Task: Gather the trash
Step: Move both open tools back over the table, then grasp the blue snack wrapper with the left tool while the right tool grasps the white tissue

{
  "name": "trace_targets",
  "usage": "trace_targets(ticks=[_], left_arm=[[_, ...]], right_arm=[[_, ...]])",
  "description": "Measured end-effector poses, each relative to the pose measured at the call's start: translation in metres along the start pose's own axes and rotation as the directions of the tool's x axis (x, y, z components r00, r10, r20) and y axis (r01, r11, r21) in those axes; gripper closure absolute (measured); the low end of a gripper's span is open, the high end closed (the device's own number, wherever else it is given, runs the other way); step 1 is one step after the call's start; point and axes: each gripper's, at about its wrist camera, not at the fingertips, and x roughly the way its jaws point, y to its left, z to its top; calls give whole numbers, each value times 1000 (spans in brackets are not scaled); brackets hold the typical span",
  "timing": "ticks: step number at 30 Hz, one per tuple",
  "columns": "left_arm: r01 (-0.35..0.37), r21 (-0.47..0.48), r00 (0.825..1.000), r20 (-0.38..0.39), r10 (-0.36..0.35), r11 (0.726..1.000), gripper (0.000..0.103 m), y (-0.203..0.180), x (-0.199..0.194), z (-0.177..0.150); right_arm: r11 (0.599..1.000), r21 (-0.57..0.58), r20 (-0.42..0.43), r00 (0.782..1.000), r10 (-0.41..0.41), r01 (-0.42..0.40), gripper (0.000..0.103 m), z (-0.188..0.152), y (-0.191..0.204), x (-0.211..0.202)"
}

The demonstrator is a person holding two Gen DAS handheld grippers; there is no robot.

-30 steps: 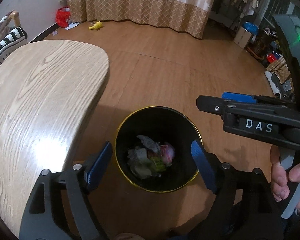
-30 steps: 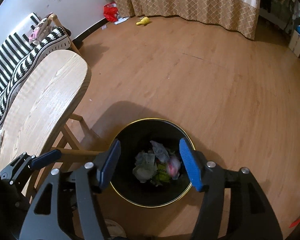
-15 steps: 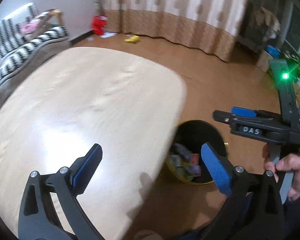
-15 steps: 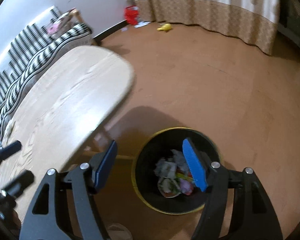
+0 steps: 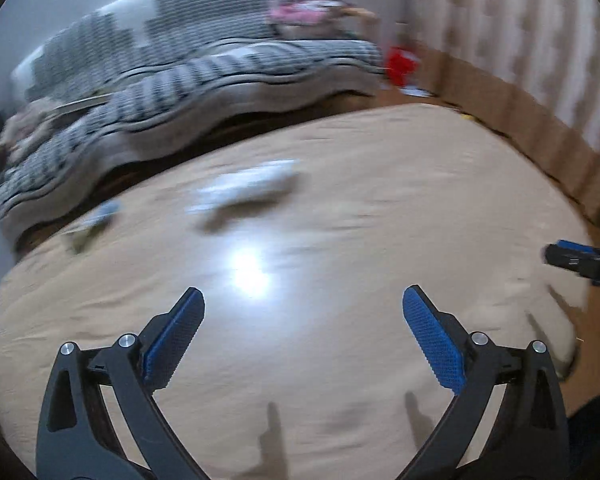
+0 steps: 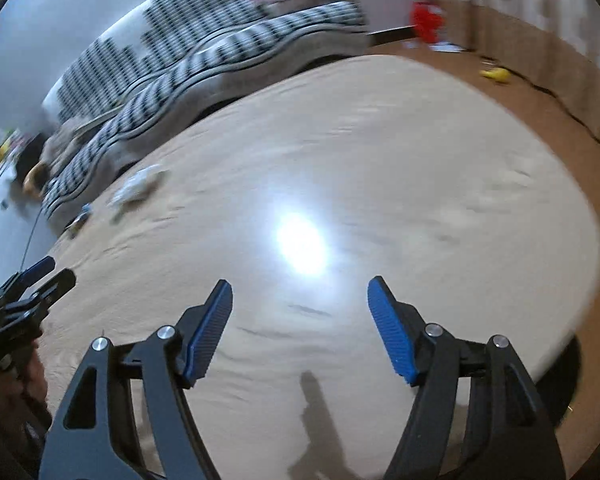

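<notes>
Left wrist view: left gripper [image 5: 302, 332] jaws just opened wide, empty; crumpled white paper scrap [image 5: 246, 190] lies well ahead on the pale wooden table [image 5: 380, 208].

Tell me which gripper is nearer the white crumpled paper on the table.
Left. The left gripper faces the white crumpled paper almost straight ahead; from the right gripper it lies farther, up-left.

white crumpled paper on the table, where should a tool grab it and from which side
The white crumpled paper lies low and elongated on the table, blurred here. Probably best to come down from above and pinch across its narrow middle, pads either side of the raised bulk. The left tool is open, empty and faces it.
</notes>
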Motion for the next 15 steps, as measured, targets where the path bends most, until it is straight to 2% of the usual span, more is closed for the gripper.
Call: trace_targets(ticks=[3,7,9,15], left_arm=[[-87,-53,996,-4,87,995,7,75,11,7],[-159,-87,987,-19,158,983,7,146,28,15],[-162,-104,987,-16,161,981,7,169,35,20],[-155,-201,988,-21,153,967,7,230,79,38]], right_arm=[[998,-54,4,1000,30,-30,35,22,56,23],[990,-122,-13,997,73,-74,32,50,123,63],[985,-139,-37,995,94,-98,31,66,156,92],[984,-108,-89,988,130,-139,31,107,206,158]])
